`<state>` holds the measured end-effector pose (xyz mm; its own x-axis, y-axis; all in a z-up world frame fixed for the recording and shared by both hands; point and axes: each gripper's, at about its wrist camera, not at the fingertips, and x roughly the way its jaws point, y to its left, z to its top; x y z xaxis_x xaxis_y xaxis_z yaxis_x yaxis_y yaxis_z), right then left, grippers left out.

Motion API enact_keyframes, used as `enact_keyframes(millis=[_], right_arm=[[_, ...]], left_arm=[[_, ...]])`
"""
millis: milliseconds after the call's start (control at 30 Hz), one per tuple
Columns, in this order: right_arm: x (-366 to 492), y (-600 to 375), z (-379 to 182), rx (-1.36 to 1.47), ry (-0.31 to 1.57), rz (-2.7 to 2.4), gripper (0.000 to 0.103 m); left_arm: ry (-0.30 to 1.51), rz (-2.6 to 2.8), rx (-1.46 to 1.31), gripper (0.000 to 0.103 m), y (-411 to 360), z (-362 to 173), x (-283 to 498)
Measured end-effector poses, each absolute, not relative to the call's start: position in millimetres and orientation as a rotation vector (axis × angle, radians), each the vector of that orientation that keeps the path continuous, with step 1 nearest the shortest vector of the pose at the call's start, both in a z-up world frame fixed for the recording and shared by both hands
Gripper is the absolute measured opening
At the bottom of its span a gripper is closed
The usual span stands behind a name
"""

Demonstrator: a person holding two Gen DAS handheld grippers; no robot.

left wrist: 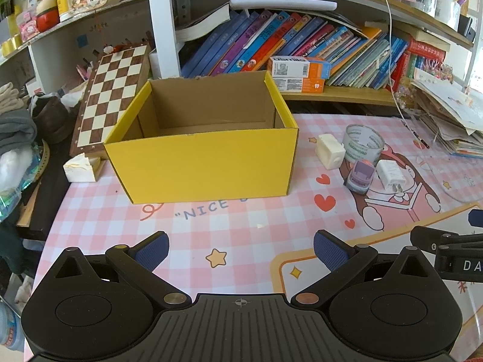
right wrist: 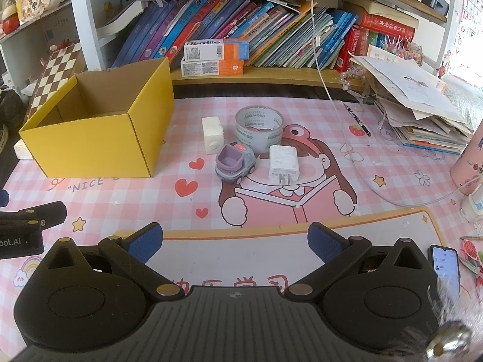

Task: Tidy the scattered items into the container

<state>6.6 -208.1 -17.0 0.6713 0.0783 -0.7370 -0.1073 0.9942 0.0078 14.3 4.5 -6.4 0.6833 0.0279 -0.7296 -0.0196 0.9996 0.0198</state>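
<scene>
An open yellow cardboard box [left wrist: 205, 163] [right wrist: 90, 141] stands on the pink checked desk mat; what shows of its inside is bare. To its right lie a white block [left wrist: 329, 151] [right wrist: 213, 134], a clear tape roll [left wrist: 362, 144] [right wrist: 259, 128], a purple toy car [left wrist: 359, 176] [right wrist: 236, 164] and a white charger [left wrist: 392, 175] [right wrist: 283, 164]. My left gripper [left wrist: 240, 250] is open and empty, near the mat's front, facing the box. My right gripper [right wrist: 235, 242] is open and empty, facing the items from the front.
A bookshelf with leaning books [right wrist: 241, 30] runs along the back. A chessboard [left wrist: 111, 96] leans left of the box. A pile of papers [right wrist: 422, 111] sits at the right, a white cable [right wrist: 347, 138] crosses the mat, and a phone [right wrist: 446, 267] lies front right.
</scene>
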Motion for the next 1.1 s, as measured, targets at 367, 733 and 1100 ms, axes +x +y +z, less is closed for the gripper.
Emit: enact_keyframes(millis=[367, 733, 1100], right_arm=[[12.0, -208.7, -21.6, -0.032, 0.848, 0.109, 0.103], [19.8, -211.7, -26.7, -0.032, 0.862, 0.121, 0.103], [28.7, -215.3, -32.7, -0.047, 0.880, 0.150, 0.103]], left_arm=[[0.833, 0.013, 0.020, 0.103, 0.6, -9.9, 19.0], [0.848, -0.002, 0.020, 0.103, -4.3, -13.8, 23.8], [0.860, -0.021, 0.031, 0.103, -16.1, -17.8, 28.9]])
